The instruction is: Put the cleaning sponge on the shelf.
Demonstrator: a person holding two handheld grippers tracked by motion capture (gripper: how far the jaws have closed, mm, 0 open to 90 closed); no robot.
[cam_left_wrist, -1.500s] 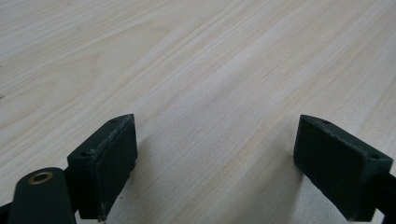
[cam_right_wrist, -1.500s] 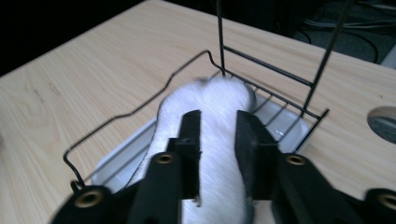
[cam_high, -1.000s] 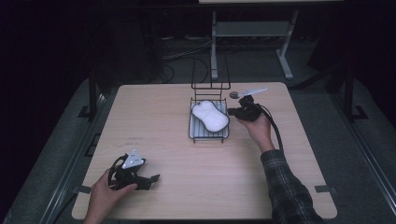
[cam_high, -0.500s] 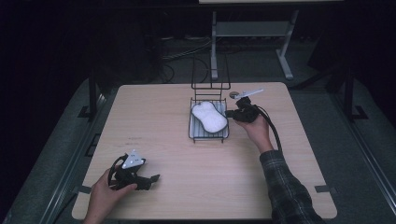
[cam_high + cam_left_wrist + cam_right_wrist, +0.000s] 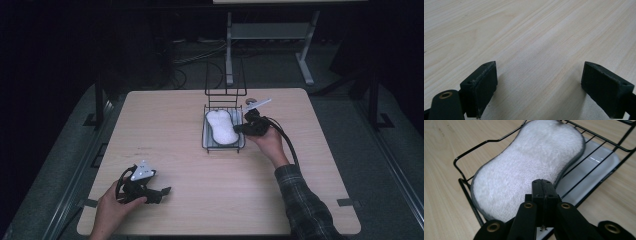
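Sponge [image 5: 222, 126] lies in a wire rack [image 5: 205, 134] at the desk's [image 5: 165, 130] twelve o'clock, with the right gripper [image 5: 240, 129] at the rack's three o'clock side. Its jaws are pressed together with nothing between them, tips over the sponge's near edge in the right gripper view. The step in hand looks like an approach to the sponge; lifting it would call for the jaws to part first, then close across its soft body. The rack's wires and grey drip tray [image 5: 596, 165] hem the sponge in, and an upright wire frame [image 5: 225, 80] stands just behind, at twelve o'clock. The left gripper [image 5: 160, 192] rests open and empty at the desk's seven o'clock corner.
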